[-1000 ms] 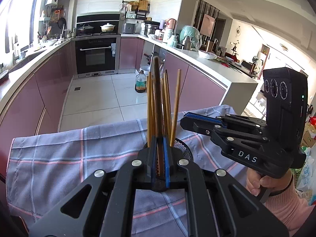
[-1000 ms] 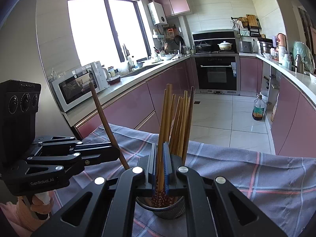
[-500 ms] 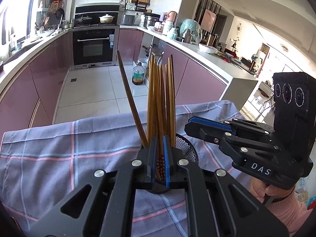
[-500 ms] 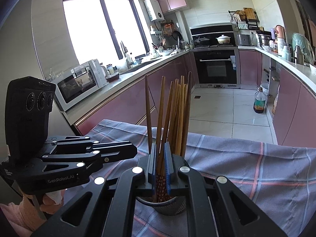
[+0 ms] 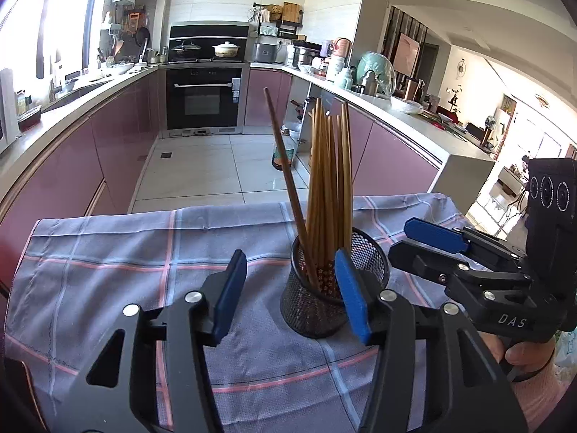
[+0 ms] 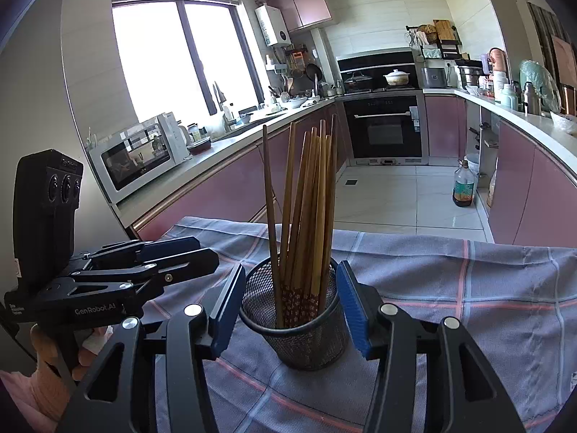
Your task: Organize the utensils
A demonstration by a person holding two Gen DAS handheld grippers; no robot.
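Hand-held gripper [image 5: 290, 294] hiding chopstick [image 5: 326, 195] bases

Both wrist views face the mesh cup [image 5: 333, 290] closely, from opposite sides.

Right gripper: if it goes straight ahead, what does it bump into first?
Probably the black mesh cup holding the chopsticks: it sits right between the open right gripper pads, though exact depth is unclear.
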